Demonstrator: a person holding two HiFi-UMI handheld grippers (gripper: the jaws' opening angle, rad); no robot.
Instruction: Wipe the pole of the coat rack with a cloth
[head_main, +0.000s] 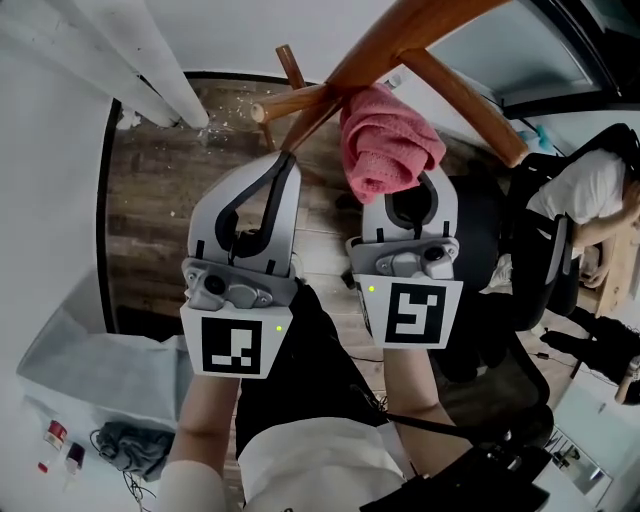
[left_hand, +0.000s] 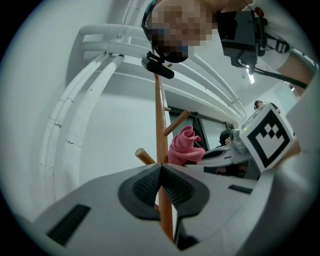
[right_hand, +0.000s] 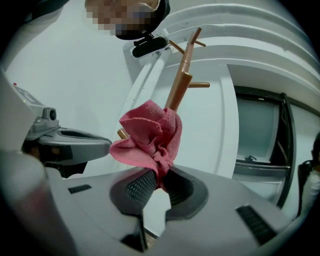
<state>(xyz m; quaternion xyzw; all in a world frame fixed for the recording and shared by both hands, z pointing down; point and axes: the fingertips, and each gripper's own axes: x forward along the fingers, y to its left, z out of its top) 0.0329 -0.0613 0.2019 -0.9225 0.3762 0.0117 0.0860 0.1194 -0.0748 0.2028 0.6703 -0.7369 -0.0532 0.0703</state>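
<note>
Floor (head_main: 150, 200) in head view only, right hand-held gripper (right_hand: 157, 182) pinching cloth (right_hand: 147, 135) at pole (right_hand: 180, 85)

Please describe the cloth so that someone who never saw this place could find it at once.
Find the tall wooden coat rack pole before the white wall. By the pole, a crumpled cloth is pinched in the right claw. It is the only pink, soft thing there.

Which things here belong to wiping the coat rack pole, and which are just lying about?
Job: pink cloth; wooden pole; right claw, shut on the cloth; left claw, shut, at the pole.
Lying about: grey cloth heap; small items beside it; black chair.
</note>
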